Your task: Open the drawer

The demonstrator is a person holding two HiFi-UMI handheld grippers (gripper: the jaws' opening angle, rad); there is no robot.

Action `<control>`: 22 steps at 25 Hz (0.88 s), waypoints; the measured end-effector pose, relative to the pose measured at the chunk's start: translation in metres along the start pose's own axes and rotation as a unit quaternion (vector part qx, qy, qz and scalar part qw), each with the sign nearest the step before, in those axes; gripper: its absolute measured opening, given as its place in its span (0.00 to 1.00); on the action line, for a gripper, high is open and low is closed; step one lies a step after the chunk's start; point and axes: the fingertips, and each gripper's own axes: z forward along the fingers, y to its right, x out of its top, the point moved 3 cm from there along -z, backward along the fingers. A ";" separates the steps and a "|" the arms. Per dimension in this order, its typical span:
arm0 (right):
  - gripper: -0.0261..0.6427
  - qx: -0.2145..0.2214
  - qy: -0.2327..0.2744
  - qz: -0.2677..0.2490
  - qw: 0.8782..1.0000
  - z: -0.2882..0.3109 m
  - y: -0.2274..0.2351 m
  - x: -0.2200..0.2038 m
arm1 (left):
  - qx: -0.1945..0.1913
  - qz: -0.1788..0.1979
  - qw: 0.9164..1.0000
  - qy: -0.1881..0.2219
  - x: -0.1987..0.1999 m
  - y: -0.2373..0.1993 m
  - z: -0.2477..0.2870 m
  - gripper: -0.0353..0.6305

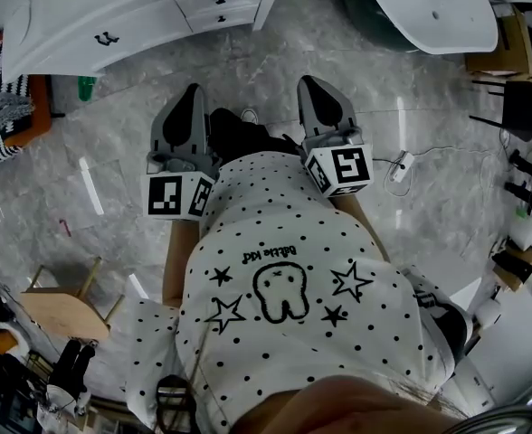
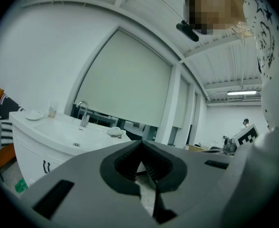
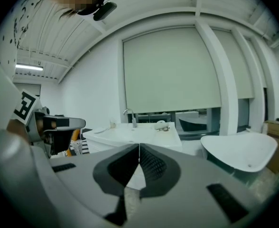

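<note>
A white vanity cabinet (image 1: 112, 16) stands across the top of the head view, with two small drawers (image 1: 222, 7) stacked at its right end, both closed. My left gripper (image 1: 192, 92) and right gripper (image 1: 312, 83) are held side by side close to the person's body. They point toward the cabinet and are still well short of it over the marble floor. Both are shut with nothing between the jaws. In the left gripper view, past the left gripper (image 2: 140, 144), the vanity (image 2: 40, 141) with its faucet (image 2: 84, 113) shows. In the right gripper view, beyond the right gripper (image 3: 139, 147), the vanity (image 3: 139, 134) lies ahead.
A white tub (image 1: 429, 7) sits at the top right, also visible as the tub (image 3: 239, 148) in the right gripper view. A wooden stool (image 1: 67, 313) stands at the lower left. A white plug with a cable (image 1: 400, 166) lies on the floor at the right. A black chair (image 1: 519, 107) is at the far right.
</note>
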 end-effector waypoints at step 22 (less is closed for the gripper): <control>0.06 -0.041 -0.009 0.004 0.999 0.153 0.002 0.047 | -0.029 -0.001 0.999 -0.020 0.046 -0.125 0.120 0.06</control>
